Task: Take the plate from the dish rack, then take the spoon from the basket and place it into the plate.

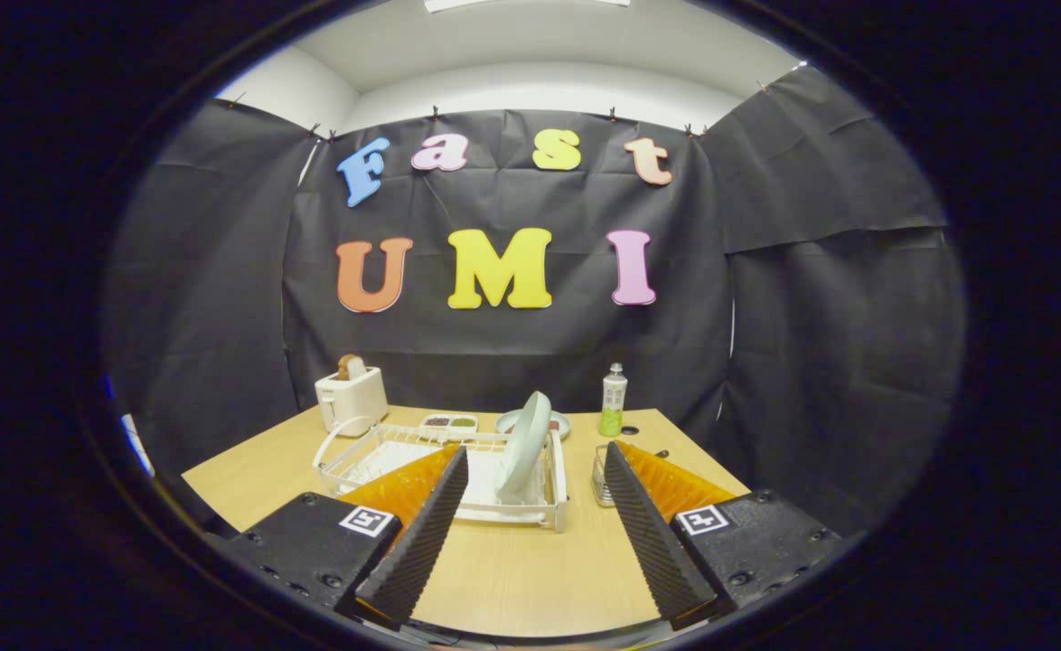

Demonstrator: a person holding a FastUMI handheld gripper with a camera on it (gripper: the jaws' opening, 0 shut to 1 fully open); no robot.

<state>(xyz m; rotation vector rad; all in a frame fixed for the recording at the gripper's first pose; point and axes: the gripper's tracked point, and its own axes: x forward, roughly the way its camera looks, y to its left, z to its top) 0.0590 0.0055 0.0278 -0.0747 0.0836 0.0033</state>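
A pale green plate (527, 443) stands on edge in the right part of a white wire dish rack (377, 449) on the wooden table (530, 570). It lies ahead of my gripper (535, 461), roughly in line with the gap between the fingers. The gripper is open, its two ridged black fingers (431, 520) spread wide and holding nothing. A small metal mesh basket (601, 475) sits just right of the rack, partly hidden behind the right finger. A dark handle tip (661, 454) pokes out past that finger; I cannot make out the spoon itself.
A white toaster (351, 398) with bread in it stands at the table's back left. Behind the rack are a small two-part dish (449, 422), another pale plate (508, 421) lying flat, and a green drink bottle (613, 401). Bare table stretches between the rack and my fingers.
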